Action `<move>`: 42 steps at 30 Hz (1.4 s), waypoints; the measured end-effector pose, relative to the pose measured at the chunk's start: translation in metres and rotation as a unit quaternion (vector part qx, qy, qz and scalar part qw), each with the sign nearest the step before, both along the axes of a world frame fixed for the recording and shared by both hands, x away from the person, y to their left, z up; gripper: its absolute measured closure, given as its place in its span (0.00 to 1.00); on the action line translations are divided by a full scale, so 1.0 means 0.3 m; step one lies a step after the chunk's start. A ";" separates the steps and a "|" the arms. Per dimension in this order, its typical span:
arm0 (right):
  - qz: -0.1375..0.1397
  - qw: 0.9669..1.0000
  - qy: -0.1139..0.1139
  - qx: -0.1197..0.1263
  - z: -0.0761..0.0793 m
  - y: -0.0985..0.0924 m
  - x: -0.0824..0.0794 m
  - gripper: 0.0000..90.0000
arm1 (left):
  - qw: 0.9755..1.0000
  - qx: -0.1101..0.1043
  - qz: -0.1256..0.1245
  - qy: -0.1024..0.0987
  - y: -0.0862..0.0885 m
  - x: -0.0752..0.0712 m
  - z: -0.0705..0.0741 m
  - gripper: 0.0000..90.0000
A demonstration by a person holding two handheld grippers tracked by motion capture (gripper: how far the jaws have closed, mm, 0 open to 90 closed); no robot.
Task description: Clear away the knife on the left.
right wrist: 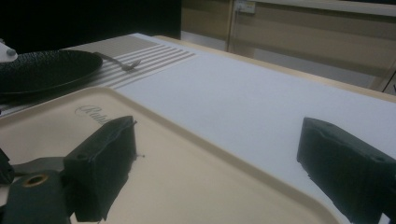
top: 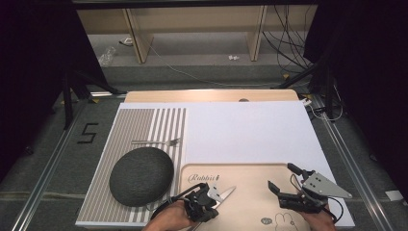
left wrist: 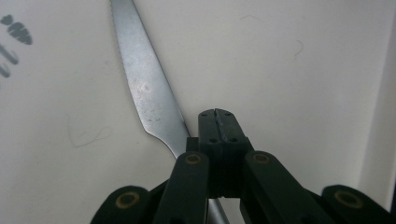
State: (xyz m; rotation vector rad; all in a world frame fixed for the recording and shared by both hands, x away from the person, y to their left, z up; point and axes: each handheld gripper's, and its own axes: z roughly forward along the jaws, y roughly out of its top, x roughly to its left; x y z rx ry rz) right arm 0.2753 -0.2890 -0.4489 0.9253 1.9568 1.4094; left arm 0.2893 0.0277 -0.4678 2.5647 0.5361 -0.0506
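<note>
Cream tray [top: 250,171] under both grippers: left gripper [left wrist: 217,126] jaws clamped on knife [left wrist: 147,88] handle, stiff, light, slippery blade jutting ahead-left, so I'd grip the handle; right gripper [right wrist: 215,154] jaws apart, empty.

Brushed, dull-grey metal knife [left wrist: 149,88], faintly scuffed. Smooth, satiny cream plastic tray [top: 250,211]. Matt black plate [top: 141,176], finely textured. Shiny metal fork [top: 158,142]. Woven striped cloth placemat [top: 139,126]. Matt black plastic fingers [right wrist: 105,161].
</note>
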 end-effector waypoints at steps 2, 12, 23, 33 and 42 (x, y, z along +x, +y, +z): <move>0.000 1.000 -0.001 0.000 0.000 0.000 -0.001 0.14 | 1.000 0.003 0.005 -0.003 0.008 0.006 0.001 0.99; 0.001 1.000 -0.001 0.000 -0.001 0.001 -0.001 0.14 | 1.000 0.005 0.025 0.001 0.050 0.034 0.001 0.99; 0.000 1.000 -0.004 0.001 -0.001 0.000 -0.001 0.14 | 0.999 0.025 0.043 -0.009 0.090 0.050 0.007 0.99; 0.001 1.000 -0.002 0.000 -0.002 0.001 0.000 0.14 | 0.998 0.038 0.057 -0.013 0.126 0.062 0.010 0.99; 0.001 1.000 -0.002 0.001 -0.002 0.002 -0.001 0.14 | 0.997 0.048 0.063 -0.017 0.147 0.064 0.013 0.99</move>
